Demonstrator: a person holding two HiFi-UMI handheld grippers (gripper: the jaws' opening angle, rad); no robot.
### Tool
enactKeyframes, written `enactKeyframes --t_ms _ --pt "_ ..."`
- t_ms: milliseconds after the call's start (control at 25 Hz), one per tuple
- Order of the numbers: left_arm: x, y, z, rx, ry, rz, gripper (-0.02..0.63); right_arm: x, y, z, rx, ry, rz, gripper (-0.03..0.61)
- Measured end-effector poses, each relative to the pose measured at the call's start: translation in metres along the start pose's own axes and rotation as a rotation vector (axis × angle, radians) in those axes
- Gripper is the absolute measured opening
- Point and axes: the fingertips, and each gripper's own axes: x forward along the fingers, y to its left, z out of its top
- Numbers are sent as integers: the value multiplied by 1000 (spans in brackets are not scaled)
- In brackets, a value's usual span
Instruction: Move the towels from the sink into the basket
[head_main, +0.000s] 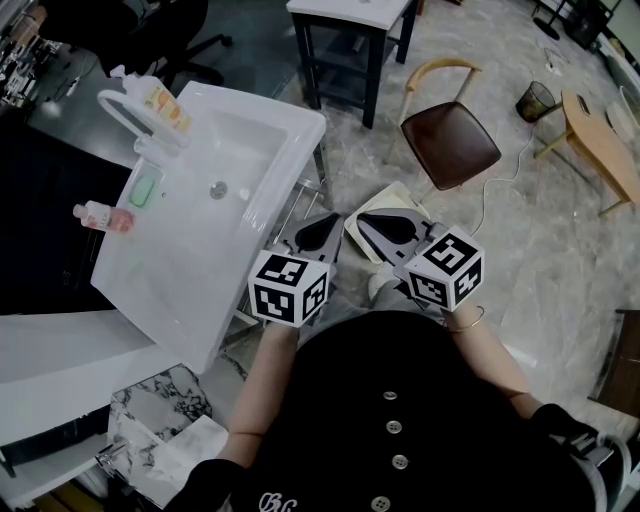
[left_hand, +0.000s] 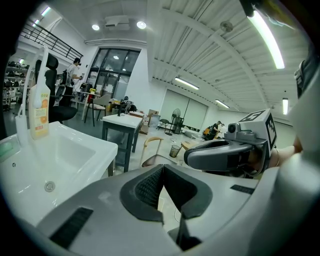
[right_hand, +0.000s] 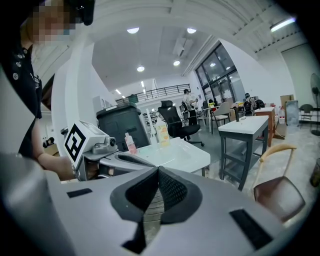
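The left gripper (head_main: 320, 230) and right gripper (head_main: 385, 226), both squeezed shut, sit side by side just right of the one sink (head_main: 200, 230), which has two bottles on its rim, an orange bottle (head_main: 160, 105) and a pink bottle (head_main: 103, 217).

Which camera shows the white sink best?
Head view: it looks down into the whole sink, drain included. The left gripper view shows part sideways; the right gripper view only its top edge.

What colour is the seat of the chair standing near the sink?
Dark brown seat, clearest in the head view.
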Motion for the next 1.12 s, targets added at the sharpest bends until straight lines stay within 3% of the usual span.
enactKeyframes --t_ms 1120 --pt "10 -7 -12 -15 71 -25 15 -3 -12 -18 26 57 -24 1"
